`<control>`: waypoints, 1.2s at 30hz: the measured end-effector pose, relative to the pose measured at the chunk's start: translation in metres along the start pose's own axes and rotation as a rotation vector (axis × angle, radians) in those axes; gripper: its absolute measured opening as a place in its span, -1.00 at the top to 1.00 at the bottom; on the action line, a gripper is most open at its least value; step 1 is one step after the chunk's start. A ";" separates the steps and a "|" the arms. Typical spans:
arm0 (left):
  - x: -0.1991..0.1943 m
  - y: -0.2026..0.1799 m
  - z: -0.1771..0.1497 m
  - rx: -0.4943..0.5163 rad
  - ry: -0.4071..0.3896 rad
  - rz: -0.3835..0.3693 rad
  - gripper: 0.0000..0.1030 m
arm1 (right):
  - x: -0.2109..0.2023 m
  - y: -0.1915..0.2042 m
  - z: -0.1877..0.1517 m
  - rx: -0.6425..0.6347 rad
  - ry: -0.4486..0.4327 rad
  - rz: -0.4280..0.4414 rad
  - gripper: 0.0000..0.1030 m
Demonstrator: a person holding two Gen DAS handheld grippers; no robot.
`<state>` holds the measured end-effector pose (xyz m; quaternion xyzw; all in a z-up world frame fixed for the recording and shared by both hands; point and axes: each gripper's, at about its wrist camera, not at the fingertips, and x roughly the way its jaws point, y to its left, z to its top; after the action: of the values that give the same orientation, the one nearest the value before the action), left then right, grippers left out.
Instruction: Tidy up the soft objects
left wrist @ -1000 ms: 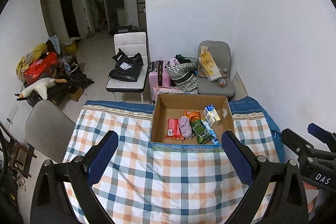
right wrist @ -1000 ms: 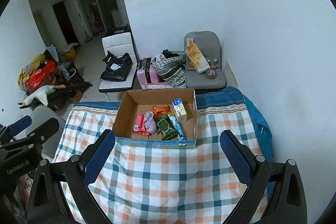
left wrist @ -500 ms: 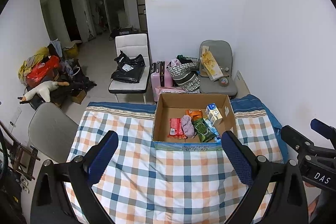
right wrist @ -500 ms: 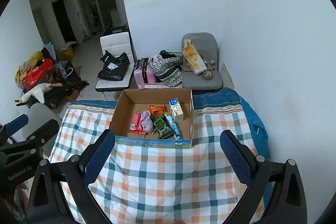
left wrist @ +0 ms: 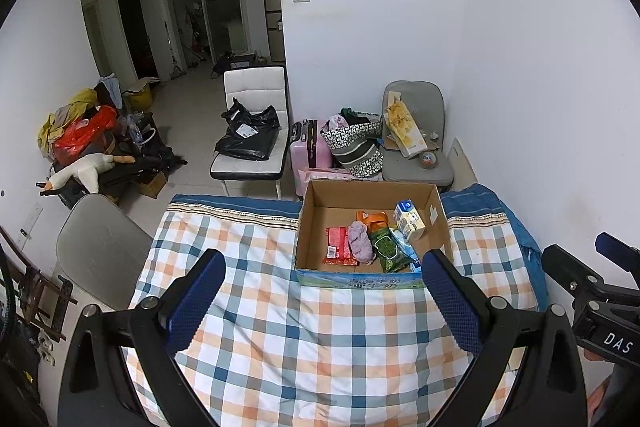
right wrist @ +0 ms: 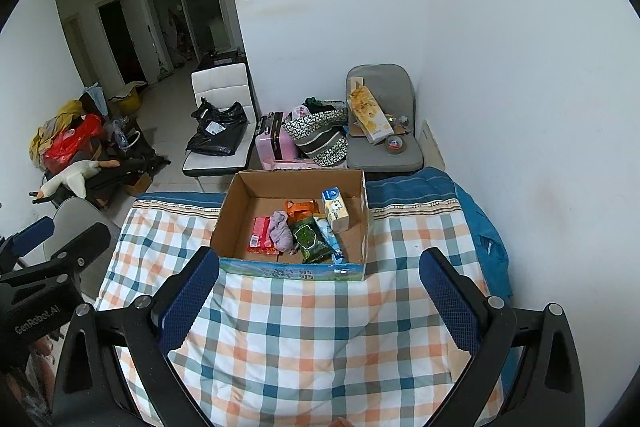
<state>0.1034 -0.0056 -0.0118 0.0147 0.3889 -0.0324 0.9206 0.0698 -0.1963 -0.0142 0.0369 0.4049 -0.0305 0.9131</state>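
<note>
Left hand-held gripper [left wrist: 322, 301] and right hand-held gripper [right wrist: 318, 297] both spread wide, empty, over the checked worktop [left wrist: 312, 347]; cardboard box [right wrist: 232, 215] holds a crumpled lilac cloth [right wrist: 282, 231].

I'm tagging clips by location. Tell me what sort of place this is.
Most likely a lived-in home, a cluttered living area. A checked quilt covers the work surface, a pink suitcase stands by the wall, and a plush goose lies on piled belongings.
</note>
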 end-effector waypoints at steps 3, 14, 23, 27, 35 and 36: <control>0.000 0.000 -0.001 -0.002 0.001 0.003 -0.95 | -0.002 -0.001 -0.001 0.008 0.001 -0.002 -0.98; 0.002 0.002 -0.006 -0.005 0.025 0.006 -0.95 | -0.005 -0.003 -0.003 0.008 0.001 -0.008 -0.98; -0.001 0.004 -0.004 -0.014 0.014 0.006 -0.95 | -0.006 -0.003 -0.003 0.006 0.000 -0.005 -0.98; -0.001 0.003 -0.004 -0.012 0.018 0.005 -0.95 | -0.006 -0.003 -0.003 0.006 0.004 -0.006 -0.98; 0.000 0.001 -0.004 -0.015 0.017 0.006 -0.95 | -0.007 -0.002 -0.004 0.007 0.001 -0.006 -0.98; -0.001 0.001 -0.005 -0.016 0.015 0.008 -0.95 | -0.007 -0.002 -0.004 0.007 0.002 -0.005 -0.98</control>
<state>0.0998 -0.0040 -0.0145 0.0093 0.3960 -0.0257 0.9179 0.0625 -0.1982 -0.0120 0.0390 0.4057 -0.0339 0.9126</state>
